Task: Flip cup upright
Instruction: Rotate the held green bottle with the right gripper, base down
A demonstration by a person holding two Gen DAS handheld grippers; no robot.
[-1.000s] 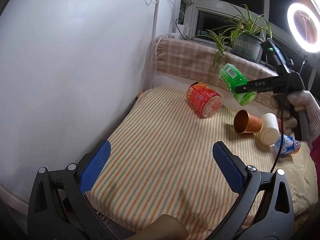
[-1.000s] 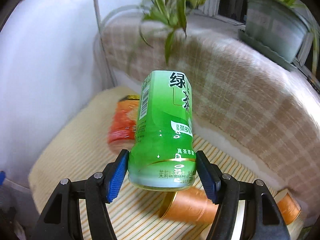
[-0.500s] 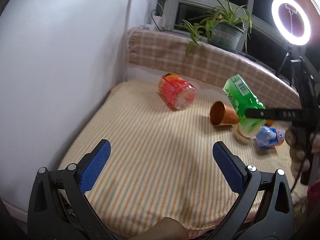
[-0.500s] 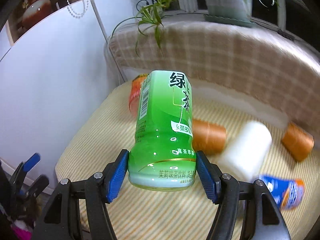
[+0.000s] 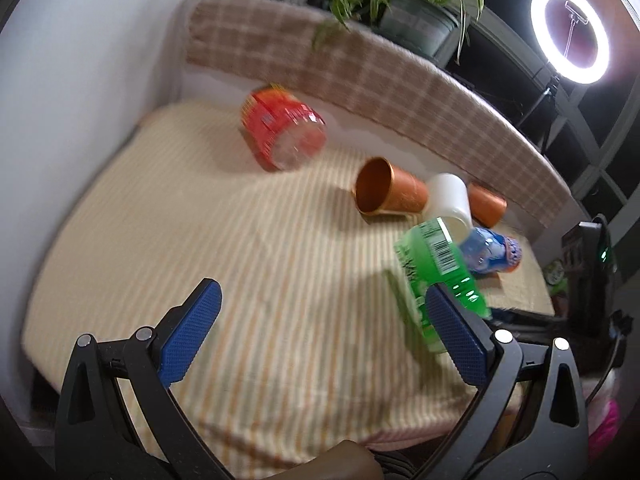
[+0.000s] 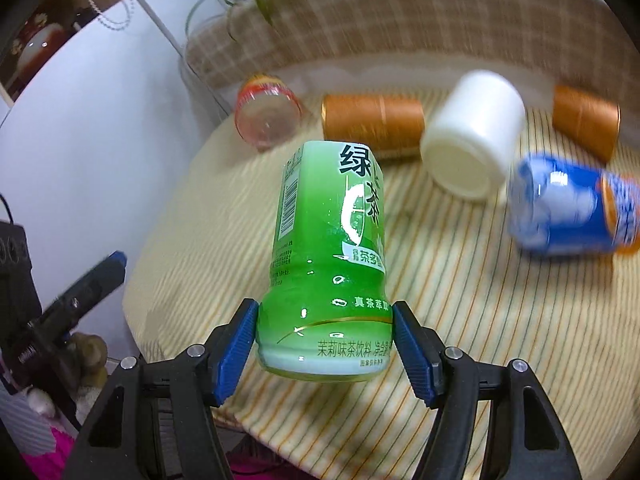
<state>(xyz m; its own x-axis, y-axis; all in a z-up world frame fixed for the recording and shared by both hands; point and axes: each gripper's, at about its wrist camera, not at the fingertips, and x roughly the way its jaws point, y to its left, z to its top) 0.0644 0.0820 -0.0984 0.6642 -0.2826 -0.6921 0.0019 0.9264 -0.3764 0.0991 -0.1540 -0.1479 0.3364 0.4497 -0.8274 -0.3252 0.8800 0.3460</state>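
1. Six containers share the striped cloth [image 5: 240,280], and one of them, the green cup [image 6: 328,264], is clamped in our right gripper [image 6: 324,344], both blue pads pressed on its waist near the wider end that faces the camera.
2. Half a second ago the green cup rode high over the cloth; now we have brought it down and forward, so it hangs close over the near part of the cloth, tilted, not yet standing. We judge the flip to be in its set-down phase.
3. Ahead of the right gripper lie the red jar [image 6: 268,112], two orange cups [image 6: 372,124], the white cup [image 6: 476,136] and, off to the right, the blue can [image 6: 572,208], all on their sides.
4. Our left gripper [image 5: 320,340] is spread wide and holds nothing; the green cup sits just beyond its right finger.
5. Next we would level the base onto bare cloth before letting go.
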